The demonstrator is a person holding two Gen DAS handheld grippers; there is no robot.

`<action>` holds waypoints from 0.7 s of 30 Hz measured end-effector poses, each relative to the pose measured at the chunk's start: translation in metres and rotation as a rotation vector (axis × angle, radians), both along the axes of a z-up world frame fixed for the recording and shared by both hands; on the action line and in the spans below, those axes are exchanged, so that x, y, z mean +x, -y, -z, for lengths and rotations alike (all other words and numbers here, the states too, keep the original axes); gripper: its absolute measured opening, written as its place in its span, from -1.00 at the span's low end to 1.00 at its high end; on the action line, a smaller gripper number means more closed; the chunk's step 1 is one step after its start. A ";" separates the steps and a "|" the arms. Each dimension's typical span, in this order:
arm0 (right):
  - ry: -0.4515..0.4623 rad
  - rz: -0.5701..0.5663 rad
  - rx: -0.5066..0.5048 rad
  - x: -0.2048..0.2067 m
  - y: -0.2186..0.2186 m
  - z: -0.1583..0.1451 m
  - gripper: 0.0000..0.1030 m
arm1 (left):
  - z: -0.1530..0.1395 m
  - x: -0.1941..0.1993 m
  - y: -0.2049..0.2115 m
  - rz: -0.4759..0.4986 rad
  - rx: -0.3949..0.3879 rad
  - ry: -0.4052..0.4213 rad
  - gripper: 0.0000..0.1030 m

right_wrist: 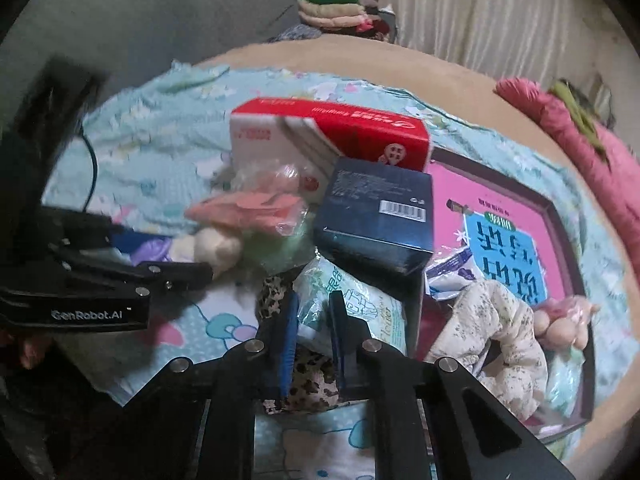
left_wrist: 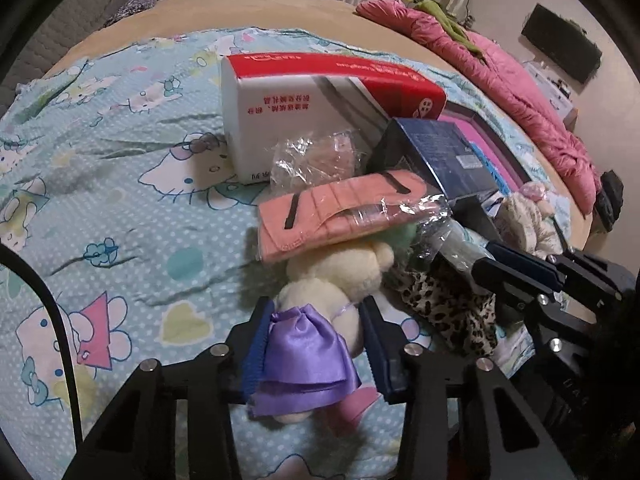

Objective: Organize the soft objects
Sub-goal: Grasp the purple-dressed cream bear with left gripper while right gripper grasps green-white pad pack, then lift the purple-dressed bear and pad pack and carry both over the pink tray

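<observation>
Cat-print turquoise bedsheet, spread over a beige round bed, carrying all items; at its left-centre, cream plush toy in a purple satin skirt, lying on the sheet with its head under a pink padded fabric organiser in clear wrap; left gripper pinching the toy, blue pads pressed to either side of its body at the skirt; behind the organiser, crumpled clear plastic bag leaning on a red-and-white cardboard box, upright; to the right, dark blue box with a barcode label, tilted, leaning against the red-and-white box; below it, leopard-print cloth lying on the sheet; on that cloth, pale green printed plastic-wrapped pack, its near corner held by the right gripper, jaws drawn close together on the wrap; further right, cream speckled fleece garment heaped at the edge of a shallow dark-framed tray with a pink printed base; small pink-and-cream plush touching the garment's right side; far right, pink quilted blanket along the bed's edge, well apart from the pile.
</observation>
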State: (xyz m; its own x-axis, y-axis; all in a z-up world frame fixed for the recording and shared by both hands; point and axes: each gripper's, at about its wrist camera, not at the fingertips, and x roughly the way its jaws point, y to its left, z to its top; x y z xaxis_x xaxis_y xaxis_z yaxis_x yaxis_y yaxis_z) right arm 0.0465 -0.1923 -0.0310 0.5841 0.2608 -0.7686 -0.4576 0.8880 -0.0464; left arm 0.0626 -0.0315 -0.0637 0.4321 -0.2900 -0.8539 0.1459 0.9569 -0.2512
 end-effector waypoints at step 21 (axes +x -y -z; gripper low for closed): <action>0.102 0.017 0.130 -0.011 0.020 -0.043 -0.76 | -0.067 -0.027 0.011 0.015 -0.005 0.130 -0.22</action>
State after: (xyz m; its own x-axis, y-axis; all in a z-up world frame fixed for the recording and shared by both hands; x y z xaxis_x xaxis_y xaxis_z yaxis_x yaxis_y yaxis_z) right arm 0.0357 -0.2120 0.0121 0.6625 0.3433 -0.6657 -0.4409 0.8973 0.0240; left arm 0.0353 -0.0422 0.0032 0.5346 -0.3014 -0.7895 0.1915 0.9531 -0.2342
